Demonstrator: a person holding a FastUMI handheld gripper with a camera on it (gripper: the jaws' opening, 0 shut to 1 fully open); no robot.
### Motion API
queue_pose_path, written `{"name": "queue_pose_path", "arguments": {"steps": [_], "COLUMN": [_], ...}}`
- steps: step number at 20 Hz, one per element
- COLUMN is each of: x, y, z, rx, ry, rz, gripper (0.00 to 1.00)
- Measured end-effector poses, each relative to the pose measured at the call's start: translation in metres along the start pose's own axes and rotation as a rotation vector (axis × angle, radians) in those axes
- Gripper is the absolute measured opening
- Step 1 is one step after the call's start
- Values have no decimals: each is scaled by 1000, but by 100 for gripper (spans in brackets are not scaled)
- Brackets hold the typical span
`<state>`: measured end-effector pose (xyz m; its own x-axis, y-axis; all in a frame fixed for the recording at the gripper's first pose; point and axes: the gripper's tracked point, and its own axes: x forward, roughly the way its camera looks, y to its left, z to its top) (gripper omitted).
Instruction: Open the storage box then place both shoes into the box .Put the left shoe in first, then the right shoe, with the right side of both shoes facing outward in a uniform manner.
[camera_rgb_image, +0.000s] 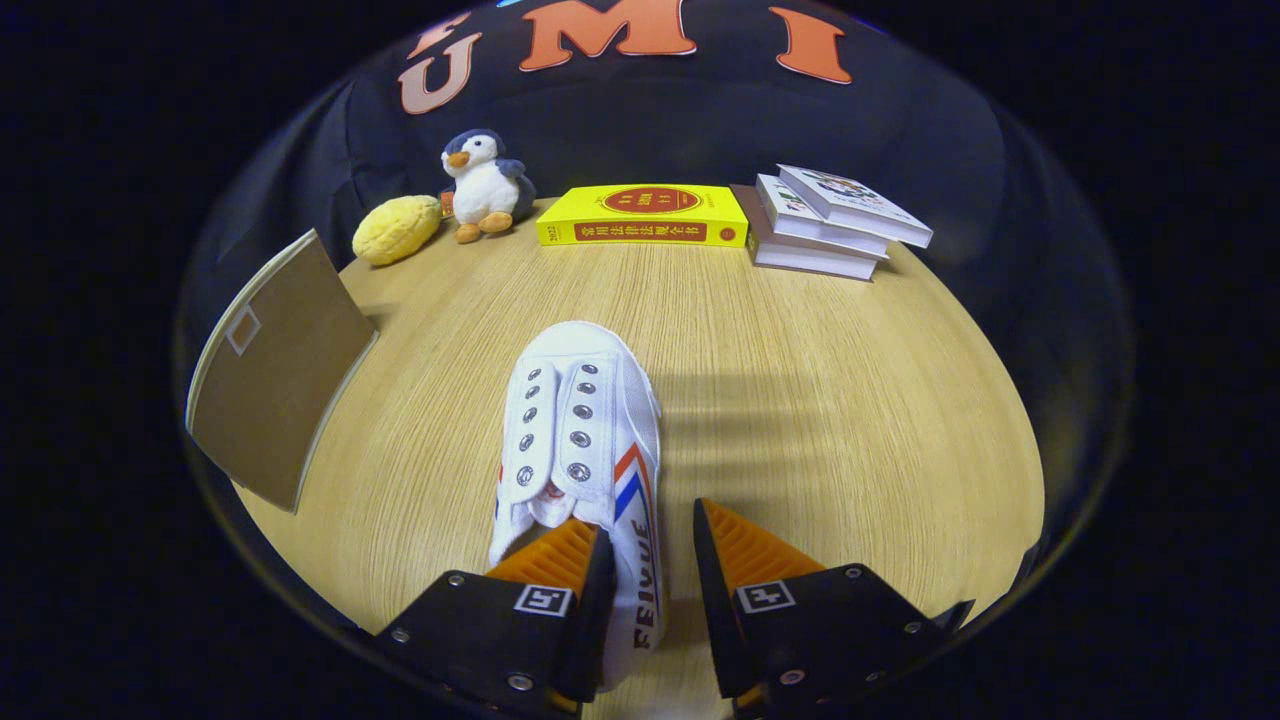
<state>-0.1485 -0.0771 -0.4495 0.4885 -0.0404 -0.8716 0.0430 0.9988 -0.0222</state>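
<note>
A white canvas shoe (580, 420) with a red and blue stripe on its side lies on the wooden table (820, 400), toe pointing away from me. My gripper (650, 520) straddles the shoe's right side wall near the heel. The left orange finger (555, 560) sits inside the shoe's mouth, while the right finger (745, 550) is outside, with a small gap to the wall. The fingers stand open. A brown storage box panel (275, 370) with a cream edge stands tilted to the left of the shoe.
Along the far edge of the table sit a yellow plush fruit (395, 230), a penguin toy (485, 185), a yellow book (645, 215) and a stack of white books (830, 220). Bare wood lies to the right of the shoe.
</note>
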Motion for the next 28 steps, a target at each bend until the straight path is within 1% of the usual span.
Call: {"name": "queue_pose_path", "arguments": {"steps": [2,4,6,7,8,9,12,15,17,20,22,26,28], "x": [2,3,3,3,3,4,2,0,-3,-10,-18,-35,-49], "y": [0,0,3,4,5,4,3,0,8,16,25,41,51], "z": [-1,-5,-9,-9,-10,-8,-8,-7,-8,-1,6,27,46], "rx": [4,46,134,173,200,203,182,238,307,376,410,430,427], "ry": [16,51,101,121,133,135,114,102,124,125,115,82,52], "rz": [27,70,124,147,154,151,126,107,130,141,165,173,182], "gripper": [43,43,38,33,30,23,20,11,5,3,3,2,2]}}
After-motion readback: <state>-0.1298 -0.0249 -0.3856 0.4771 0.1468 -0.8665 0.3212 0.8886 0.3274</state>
